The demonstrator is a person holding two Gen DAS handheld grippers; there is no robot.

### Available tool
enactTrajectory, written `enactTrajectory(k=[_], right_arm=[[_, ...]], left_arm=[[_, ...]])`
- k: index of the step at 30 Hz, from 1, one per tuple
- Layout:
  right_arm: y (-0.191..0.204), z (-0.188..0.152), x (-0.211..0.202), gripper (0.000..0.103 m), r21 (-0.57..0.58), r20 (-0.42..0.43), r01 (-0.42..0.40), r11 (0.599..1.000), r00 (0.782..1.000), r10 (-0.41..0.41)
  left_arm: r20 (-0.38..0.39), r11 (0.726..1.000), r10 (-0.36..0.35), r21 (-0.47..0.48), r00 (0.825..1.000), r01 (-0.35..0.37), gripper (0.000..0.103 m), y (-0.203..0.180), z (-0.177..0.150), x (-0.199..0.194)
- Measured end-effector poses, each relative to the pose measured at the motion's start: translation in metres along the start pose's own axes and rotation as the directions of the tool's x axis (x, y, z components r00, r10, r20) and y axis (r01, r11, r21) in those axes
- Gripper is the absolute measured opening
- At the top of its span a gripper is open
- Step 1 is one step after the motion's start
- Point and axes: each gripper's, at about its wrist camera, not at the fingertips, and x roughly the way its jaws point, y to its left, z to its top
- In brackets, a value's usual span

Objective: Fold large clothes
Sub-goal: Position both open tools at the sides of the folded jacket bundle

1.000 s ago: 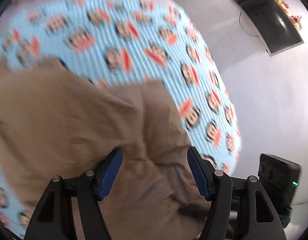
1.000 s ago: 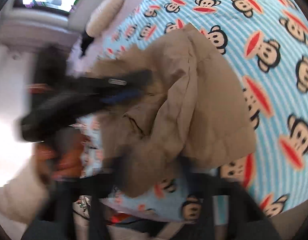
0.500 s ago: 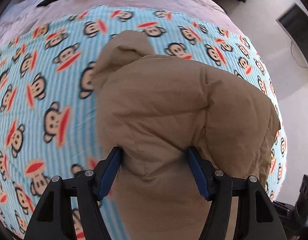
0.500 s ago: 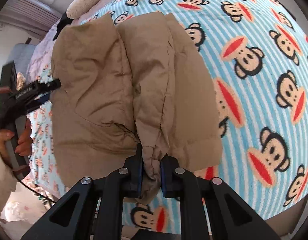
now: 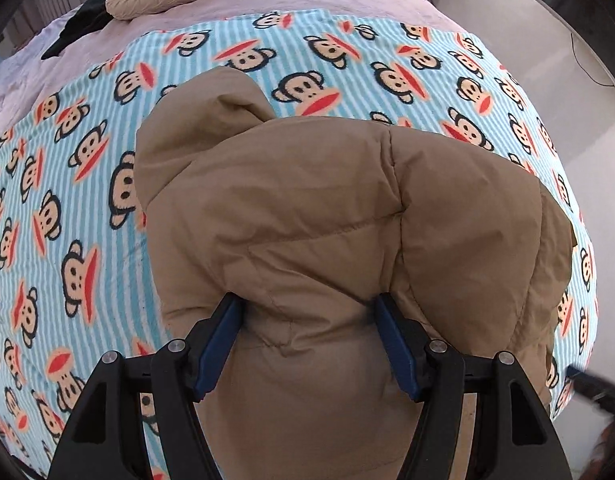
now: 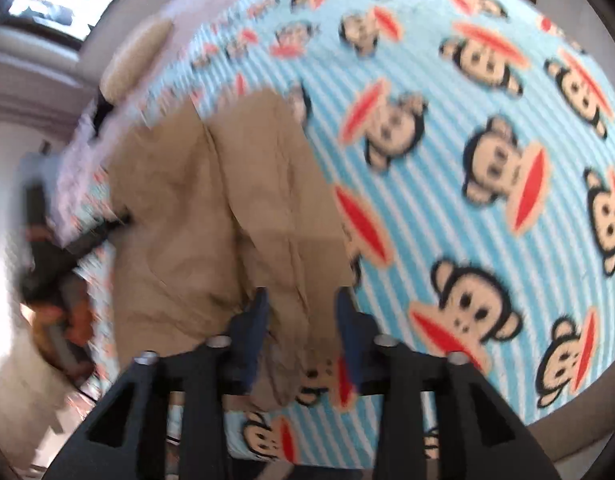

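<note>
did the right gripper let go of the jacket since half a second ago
Yes. The right gripper was clamped on the tan puffer jacket; its jaws now stand apart, the fabric loose between them on the monkey-print blanket.

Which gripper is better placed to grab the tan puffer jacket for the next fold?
Left, probably. The left gripper is open with the tan puffer jacket bulging between its jaws; closing should catch it. The right gripper is open at the jacket's edge, its view motion-blurred.

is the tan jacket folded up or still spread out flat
Folded. The jacket lies as a compact bundle on the monkey blanket, with layers doubled over along a lengthwise crease in the right wrist view; no sleeves lie spread out.
</note>
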Motion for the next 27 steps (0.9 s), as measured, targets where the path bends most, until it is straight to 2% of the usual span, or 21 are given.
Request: enactTrajectory(k=[1, 3, 5, 8, 11, 12, 13, 15, 18, 22, 27], right_arm=[[0.0, 0.006, -0.007, 0.054, 0.004, 0.022, -0.04, 0.999, 0.999, 0.04], [0.004, 0.016, -0.011, 0.054, -0.002, 0.023, -0.103, 0.995, 0.994, 0.103], [0.014, 0.032, 0.002, 0.054, -0.02, -0.029, -0.17, 0.985, 0.985, 0.169], [0.025, 0.047, 0.037, 0.06, -0.003, -0.107, -0.213, 0.977, 0.971, 0.212], [0.033, 0.056, 0.068, 0.056, 0.046, -0.15, -0.199, 0.979, 0.967, 0.204], [0.036, 0.059, 0.075, 0.028, 0.04, -0.157, -0.172, 0.984, 0.972, 0.176], [0.039, 0.058, 0.081, 0.017, 0.025, -0.163, -0.149, 0.989, 0.975, 0.151], [0.047, 0.06, 0.09, 0.016, -0.045, -0.162, -0.083, 0.996, 0.984, 0.075], [0.05, 0.059, 0.093, 0.015, -0.09, -0.18, -0.049, 0.995, 0.983, 0.032], [0.049, 0.061, 0.089, 0.015, -0.074, -0.199, -0.074, 0.995, 0.978, 0.058], [0.056, 0.055, 0.067, 0.02, -0.111, -0.186, -0.07, 0.991, 0.981, 0.048]], left_arm=[[0.0, 1.0, 0.005, -0.003, 1.0, -0.005, 0.068, -0.001, 0.0, 0.0], [0.003, 1.0, 0.012, -0.011, 1.0, -0.012, 0.068, -0.001, -0.002, -0.001], [0.005, 1.0, 0.023, -0.02, 1.0, -0.023, 0.068, -0.001, -0.002, -0.003], [0.008, 0.999, 0.042, -0.033, 0.999, -0.042, 0.068, 0.0, -0.005, -0.011], [0.014, 0.997, 0.057, -0.043, 0.998, -0.057, 0.068, 0.004, -0.01, -0.024], [0.016, 0.997, 0.061, -0.045, 0.998, -0.06, 0.068, 0.005, -0.012, -0.028], [0.019, 0.997, 0.065, -0.053, 0.998, -0.064, 0.068, 0.009, -0.016, -0.036], [0.023, 0.996, 0.062, -0.067, 0.998, -0.06, 0.068, 0.015, -0.023, -0.046], [0.017, 0.992, 0.087, -0.091, 0.996, -0.085, 0.068, 0.025, -0.035, -0.058], [-0.012, 0.987, 0.13, -0.097, 0.991, -0.131, 0.068, 0.033, -0.05, -0.065], [-0.036, 0.987, 0.122, -0.099, 0.992, -0.125, 0.071, 0.039, -0.062, -0.065]])
